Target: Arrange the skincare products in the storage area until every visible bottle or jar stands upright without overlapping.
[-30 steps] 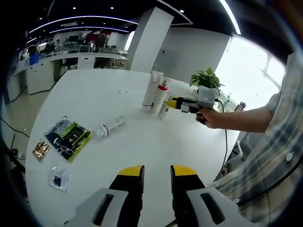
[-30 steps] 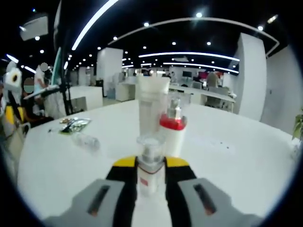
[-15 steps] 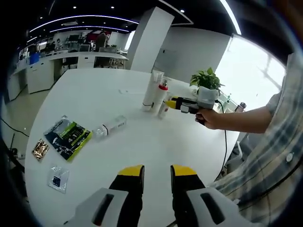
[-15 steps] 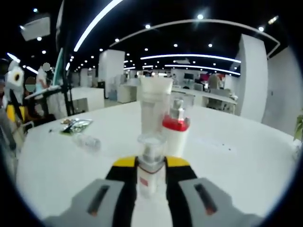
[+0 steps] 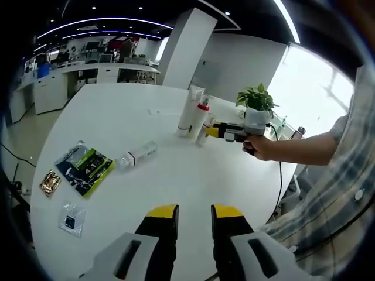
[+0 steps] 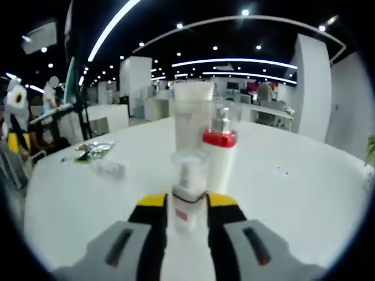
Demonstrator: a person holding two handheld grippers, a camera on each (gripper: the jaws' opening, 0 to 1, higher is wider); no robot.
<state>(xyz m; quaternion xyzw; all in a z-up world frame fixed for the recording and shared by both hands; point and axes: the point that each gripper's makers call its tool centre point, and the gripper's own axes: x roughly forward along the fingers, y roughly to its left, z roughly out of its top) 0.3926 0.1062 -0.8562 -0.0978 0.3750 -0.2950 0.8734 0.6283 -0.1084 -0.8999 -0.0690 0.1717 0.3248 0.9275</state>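
Round white tabletop (image 5: 176,175) with, at far left, a clear plastic sachet (image 5: 71,220), a small gold foil packet (image 5: 50,184) and a black-and-green flat pouch (image 5: 85,168), all lying flat and well apart from the bottles, likely not part of the upright group. Further right, a small clear bottle with a white label (image 5: 136,157) lying on its side: judged the next thing to stand up. Left tool (image 5: 194,212) low over the bare tabletop, yellow-tipped jaws slightly spread, holding nothing, apparently waiting. Beyond, a tall white tube standing on its cap (image 5: 191,110) and a white pump bottle with a red collar (image 5: 200,120), both upright and close together. Right tool (image 6: 187,201) pinching a small clear-capped bottle with a red-marked label (image 6: 187,188) upright just before the pair, seemingly to set it beside them without overlap. Potted green plant (image 5: 256,109) behind the hand (image 5: 261,146). Label writing too small and blurred to read; no brand legible.
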